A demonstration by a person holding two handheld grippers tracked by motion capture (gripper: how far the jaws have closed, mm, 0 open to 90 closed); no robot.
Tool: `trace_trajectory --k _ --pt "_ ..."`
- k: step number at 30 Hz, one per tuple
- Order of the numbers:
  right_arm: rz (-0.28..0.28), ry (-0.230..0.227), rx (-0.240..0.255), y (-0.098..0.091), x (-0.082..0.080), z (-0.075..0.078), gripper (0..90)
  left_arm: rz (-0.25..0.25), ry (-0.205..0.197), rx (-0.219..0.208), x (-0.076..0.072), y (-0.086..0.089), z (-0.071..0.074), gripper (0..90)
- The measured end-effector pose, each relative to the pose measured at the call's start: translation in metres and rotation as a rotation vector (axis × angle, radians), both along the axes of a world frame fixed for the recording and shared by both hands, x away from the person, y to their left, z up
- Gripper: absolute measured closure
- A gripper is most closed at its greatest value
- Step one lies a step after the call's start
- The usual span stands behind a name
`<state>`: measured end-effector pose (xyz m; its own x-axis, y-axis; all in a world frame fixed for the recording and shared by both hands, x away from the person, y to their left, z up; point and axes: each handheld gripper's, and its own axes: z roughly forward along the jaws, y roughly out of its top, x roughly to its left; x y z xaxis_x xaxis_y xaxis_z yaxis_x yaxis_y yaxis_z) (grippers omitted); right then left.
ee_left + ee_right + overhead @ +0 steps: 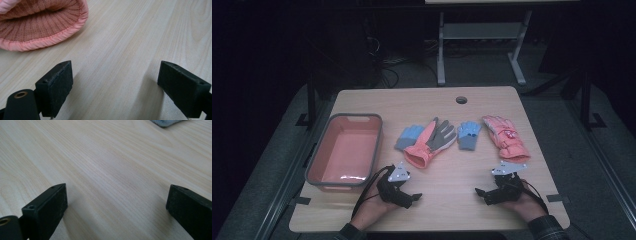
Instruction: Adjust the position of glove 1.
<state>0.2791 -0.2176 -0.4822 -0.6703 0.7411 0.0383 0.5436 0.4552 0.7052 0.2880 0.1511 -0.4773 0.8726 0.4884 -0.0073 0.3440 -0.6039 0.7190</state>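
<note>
— Pink bin point(328, 150) on the left has nothing in it, so where does that leave you?

— At the start, by my reckoning. Four gloves lie in a row across the middle of the bench point(447, 200): a blue glove point(408, 136), a coral glove point(426, 145) with a grey palm overlapping it, a second small blue one point(469, 134), and a pink glove point(506, 138) at the right end. None is in the bin, none is held. All of the sorting is left to do.

— And your grippers?

— Both rest low near the bench's front edge, my hands behind them. My left gripper point(404, 192) sits just in front of the coral glove's cuff; in the left gripper view that ribbed cuff point(42, 25) lies just beyond the jaws, which stand wide apart over bare wood. My right gripper point(492, 192) is just in front of the pink glove and points inward, jaws equally wide with nothing between them.

— Which glove first?

— Probably the coral one: it is nearest my left gripper and close to the bin.
</note>
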Motion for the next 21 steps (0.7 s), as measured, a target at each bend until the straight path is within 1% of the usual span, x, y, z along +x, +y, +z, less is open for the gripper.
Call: trace_trajectory --k 8,12,14,15,16,17,18,20,21 --pt "0.0 0.001 0.0 0.0 0.0 0.0 3.0 0.0 0.0 0.0 0.0 0.0 0.0 12.1" --pt "0.014 -0.004 -0.001 -0.001 0.0 0.0 3.0 0.0 -0.001 0.0 0.0 0.0 0.0 12.1" --pt "0.011 0.01 -0.003 -0.001 0.0 0.001 4.3 -0.001 -0.001 0.001 0.0 0.0 0.0 12.1" --pt "0.013 0.014 -0.006 -0.001 0.001 0.003 10.8 0.0 -0.003 -0.002 0.0 0.0 0.0 12.1" --pt "0.013 0.014 -0.006 -0.001 0.001 0.003 10.8 0.0 -0.003 -0.002 0.0 0.0 0.0 12.1" --pt "0.012 0.014 -0.013 -0.002 0.001 0.006 19.0 0.0 -0.004 -0.004 0.0 0.0 0.0 12.1" --pt "0.013 0.008 -0.014 -0.003 0.002 0.008 22.4 0.0 -0.005 -0.003 0.0 0.0 0.0 12.1" --pt "0.015 0.001 -0.004 -0.003 0.002 0.011 31.9 0.001 -0.004 -0.004 0.0 0.0 0.0 12.1" --pt "0.016 -0.005 0.001 -0.004 0.002 0.014 35.1 0.0 -0.005 -0.003 0.0 0.0 0.0 12.1"
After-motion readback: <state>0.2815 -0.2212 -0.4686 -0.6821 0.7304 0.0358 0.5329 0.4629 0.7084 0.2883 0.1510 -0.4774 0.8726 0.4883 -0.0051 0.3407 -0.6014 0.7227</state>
